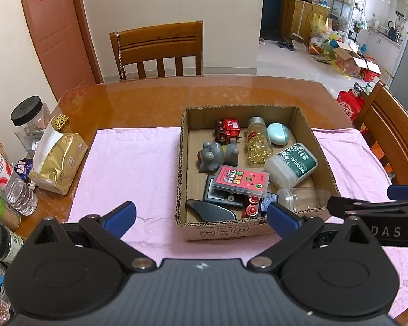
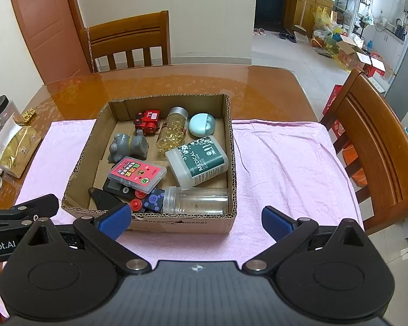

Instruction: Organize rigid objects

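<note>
Glossy wooden tabletop [image 2: 160, 81] in a dining room, pink cloth [image 2: 285, 157] spread across it, chairs at the far and right sides. Item: open cardboard box [image 2: 232, 146], set on the cloth near its middle, holding a loose heap of rigid objects: red toy train [image 2: 148, 119] at the back, capsule bottle [image 2: 174, 130] and mint round case [image 2: 202, 125] beside it, grey animal figure [image 2: 126, 146], green-labelled medical tub [image 2: 198, 161] lying on its side, pink card case [image 2: 137, 174] resting tilted on dark flat pieces, clear empty jar [image 2: 197, 199] along the front wall. Left gripper [image 1: 201, 217] and right gripper [image 2: 195, 221] hover at the box's near edge, both with jaws spread wide and holding nothing. Risks, by judgement: pieces overlap, so lifting one may drag or tip a neighbour; the round jar and bottle could roll or slip from the pads; the light box may slide on the cloth; the two grippers stand close and could collide. Unsorted clutter [image 1: 19, 163] at the left edge sits apart.
</note>
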Tool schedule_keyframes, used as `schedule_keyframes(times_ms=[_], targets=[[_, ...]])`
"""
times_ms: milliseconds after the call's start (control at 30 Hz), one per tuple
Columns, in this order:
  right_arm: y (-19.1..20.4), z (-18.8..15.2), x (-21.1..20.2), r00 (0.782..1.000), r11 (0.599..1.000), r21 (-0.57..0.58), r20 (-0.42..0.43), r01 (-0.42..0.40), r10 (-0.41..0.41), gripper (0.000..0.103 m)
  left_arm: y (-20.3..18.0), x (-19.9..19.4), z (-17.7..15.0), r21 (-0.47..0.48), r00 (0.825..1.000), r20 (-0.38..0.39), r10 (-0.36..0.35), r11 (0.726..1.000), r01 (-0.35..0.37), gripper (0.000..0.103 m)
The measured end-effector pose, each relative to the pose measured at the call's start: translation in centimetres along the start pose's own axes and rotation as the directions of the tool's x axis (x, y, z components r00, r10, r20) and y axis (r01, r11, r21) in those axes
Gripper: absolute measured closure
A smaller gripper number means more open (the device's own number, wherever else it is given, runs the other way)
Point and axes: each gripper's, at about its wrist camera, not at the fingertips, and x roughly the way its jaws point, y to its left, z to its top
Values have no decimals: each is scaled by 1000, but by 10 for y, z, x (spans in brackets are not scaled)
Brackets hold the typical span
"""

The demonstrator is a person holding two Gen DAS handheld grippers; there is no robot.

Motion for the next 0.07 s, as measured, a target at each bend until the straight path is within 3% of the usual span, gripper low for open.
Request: schedule_keyframes(times_ms=[67], targets=[[0, 0, 0, 1000, 1000, 0, 1, 0, 0, 0, 0, -1, 0, 0, 1000, 0, 0, 1000, 0, 1]])
